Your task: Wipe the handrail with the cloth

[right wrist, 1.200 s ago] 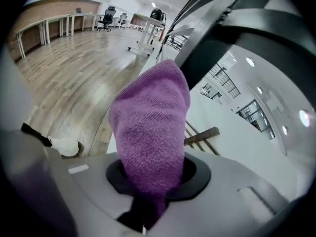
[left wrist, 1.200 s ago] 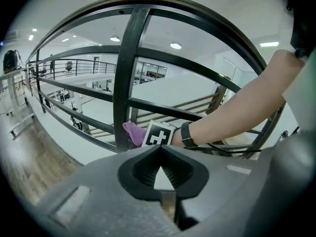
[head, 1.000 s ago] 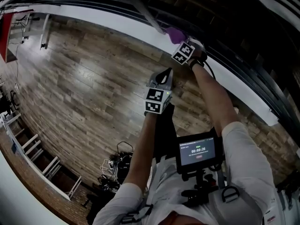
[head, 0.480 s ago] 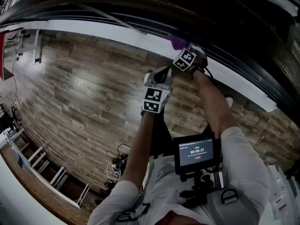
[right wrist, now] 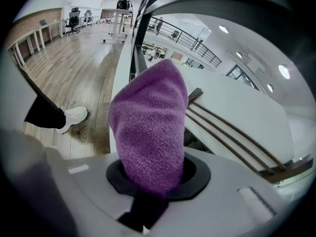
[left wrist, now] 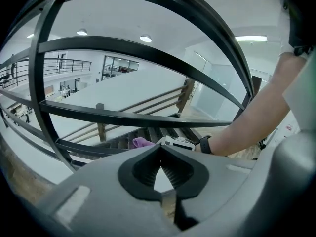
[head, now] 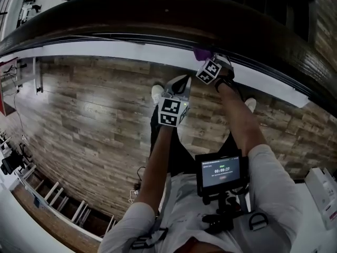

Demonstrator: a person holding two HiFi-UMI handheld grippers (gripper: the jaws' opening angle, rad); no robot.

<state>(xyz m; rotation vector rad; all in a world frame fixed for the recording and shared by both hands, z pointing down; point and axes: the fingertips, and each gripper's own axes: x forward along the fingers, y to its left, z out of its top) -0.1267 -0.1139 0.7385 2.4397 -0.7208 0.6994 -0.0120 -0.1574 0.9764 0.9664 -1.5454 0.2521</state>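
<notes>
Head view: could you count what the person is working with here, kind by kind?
grippers: 2, left gripper and right gripper
purple cloth: 1
handrail: 1
screen: 1
white shoes: 2
total: 7

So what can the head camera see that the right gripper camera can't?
Only the head view shows the left gripper and the small black chest screen. Only the right gripper view shows faraway desks and office chairs. Both show the fuzzy purple cloth pinched in the right gripper, the brown wooden plank floor and a white shoe.
</notes>
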